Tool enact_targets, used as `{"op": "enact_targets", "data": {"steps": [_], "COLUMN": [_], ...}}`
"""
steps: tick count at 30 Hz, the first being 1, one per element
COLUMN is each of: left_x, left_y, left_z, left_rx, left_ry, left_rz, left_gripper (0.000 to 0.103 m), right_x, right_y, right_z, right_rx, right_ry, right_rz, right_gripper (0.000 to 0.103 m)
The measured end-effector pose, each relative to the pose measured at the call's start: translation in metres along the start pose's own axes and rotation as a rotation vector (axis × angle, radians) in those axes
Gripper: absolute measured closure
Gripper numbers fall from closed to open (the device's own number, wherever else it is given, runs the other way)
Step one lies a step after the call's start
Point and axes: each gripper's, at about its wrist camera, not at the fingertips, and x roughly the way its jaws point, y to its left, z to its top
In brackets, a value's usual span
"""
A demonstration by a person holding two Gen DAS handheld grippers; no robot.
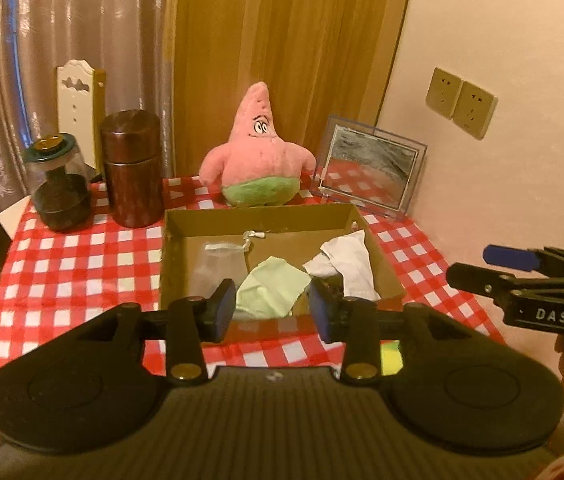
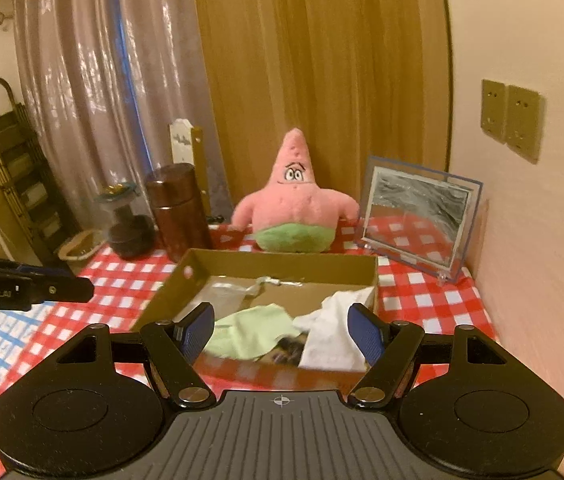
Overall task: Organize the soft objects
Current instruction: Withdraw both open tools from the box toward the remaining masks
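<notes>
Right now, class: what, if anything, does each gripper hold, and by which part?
Nothing. The left gripper and right gripper both stand open and empty above the cardboard box.

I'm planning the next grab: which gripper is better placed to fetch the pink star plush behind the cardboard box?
Probably the right gripper: open wide, with the pink star plush nearly straight ahead. The left gripper gapes narrower.

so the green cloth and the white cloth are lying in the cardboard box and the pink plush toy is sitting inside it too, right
Not quite. The green cloth and the white cloth do lie in the cardboard box, but the pink plush toy sits outside it, on the checked tablecloth behind the box's far wall. The right wrist view shows this plainly.
</notes>
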Motion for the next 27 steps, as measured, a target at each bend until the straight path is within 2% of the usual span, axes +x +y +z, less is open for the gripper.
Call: {"op": "enact_targets", "data": {"steps": [6,8,14,20,27], "left_x": [-0.047,-0.060,-0.089,-0.104,-0.109], "left_y": [-0.003,-0.002,-0.002,-0.005,-0.008], "left_z": [-0.034,-0.046,-0.089,-0.130,-0.162], "left_rx": [-0.044,-0.078,-0.144,-0.139,-0.076], "left_ry": [-0.027,-0.033,-0.023,0.002,0.049], "left_rz": [0.023,0.022,0.040,0.066,0.071], "left_gripper": [0.055,0.047,0.036,0.022,0.021], "right_x": [-0.044,-0.057,-0.086,-0.109,-0.121], "right_y": [0.026,0.033,0.044,0.050,0.058], "right_z": [-0.024,-0.035,-0.070,-0.102,-0.129], "right_rx": [-0.007,0.000,0.084,0.126,0.110], "right_ry": [-0.016,-0.021,0.005,0.041,0.082], "right_rz": [-0.012,-0.026,-0.031,-0.045,-0.047], "right_gripper": [0.030,0.030,0.030,0.030,0.030]}}
